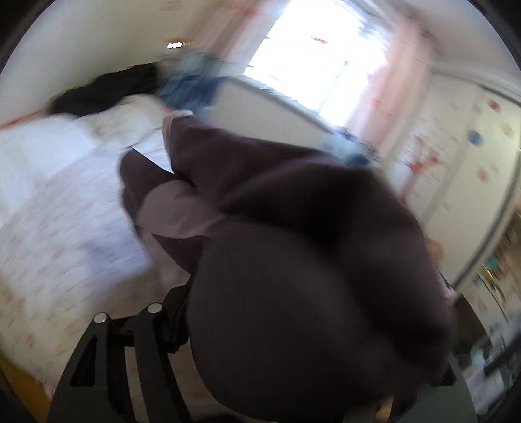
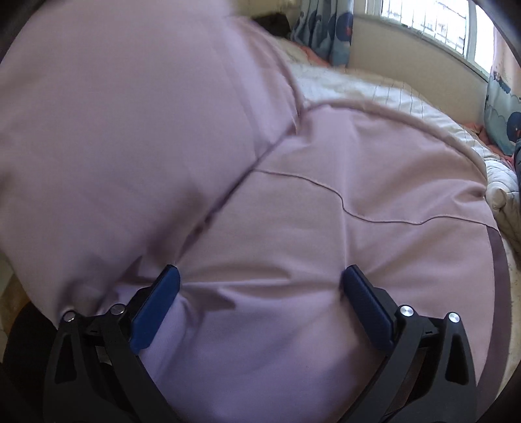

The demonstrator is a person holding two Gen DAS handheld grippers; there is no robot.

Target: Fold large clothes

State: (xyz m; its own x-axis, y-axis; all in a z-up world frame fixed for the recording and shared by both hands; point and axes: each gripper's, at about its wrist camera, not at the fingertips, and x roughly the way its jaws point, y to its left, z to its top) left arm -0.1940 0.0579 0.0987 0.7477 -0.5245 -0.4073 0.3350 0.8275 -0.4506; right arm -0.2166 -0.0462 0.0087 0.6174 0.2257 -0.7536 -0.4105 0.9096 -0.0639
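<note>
A large garment, dark purple-brown outside (image 1: 293,260) with a pale lilac lining (image 2: 293,195), lies across the bed. In the left wrist view it hangs bunched in front of the lens and covers my left gripper's fingertips; only the black linkage (image 1: 130,351) shows. The cloth rises from the bed toward this gripper. In the right wrist view my right gripper (image 2: 260,286) is open, its blue pads (image 2: 156,306) spread wide and pressing down on the lilac cloth. A lifted fold (image 2: 114,114) fills the left of that view.
The bed has a white patterned sheet (image 1: 65,211) and a white quilt (image 2: 501,182). Blue patterned pillows (image 2: 325,29) and a dark item (image 1: 104,88) lie at the head. A window (image 1: 319,55) with pink curtains is beyond. A wardrobe (image 1: 456,156) stands on the right.
</note>
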